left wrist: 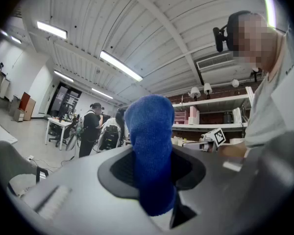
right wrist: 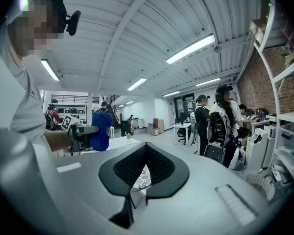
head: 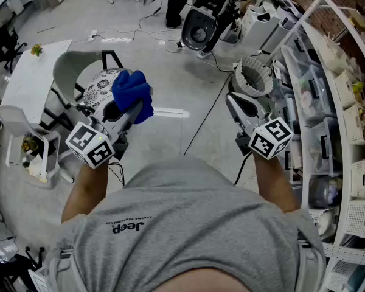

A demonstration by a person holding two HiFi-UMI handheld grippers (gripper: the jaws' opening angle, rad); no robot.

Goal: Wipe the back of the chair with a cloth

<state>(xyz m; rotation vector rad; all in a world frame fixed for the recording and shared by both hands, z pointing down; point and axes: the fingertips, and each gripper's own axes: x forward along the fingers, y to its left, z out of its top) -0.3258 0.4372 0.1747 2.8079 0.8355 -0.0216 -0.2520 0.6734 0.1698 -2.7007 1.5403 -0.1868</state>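
A blue cloth (head: 132,93) is clamped in my left gripper (head: 130,106) and bunches out past its tips. In the left gripper view the cloth (left wrist: 151,151) stands upright between the jaws and hides what lies behind it. Below and beyond it is the chair (head: 73,69), pale green-white, with a black-and-white patterned cushion (head: 99,87); cloth and chair are apart. My right gripper (head: 238,104) is held at the right at about the same height, shut on nothing. The right gripper view shows the cloth (right wrist: 101,130) off to its left and the cushion (right wrist: 143,177) through the slit between the jaws.
A white table (head: 29,78) and a small white stand (head: 30,151) are at the left. A round slatted bin (head: 254,78) and white shelving (head: 347,108) line the right. A black cable (head: 201,126) crosses the floor, with a black-and-white machine (head: 199,26) beyond. People stand far off.
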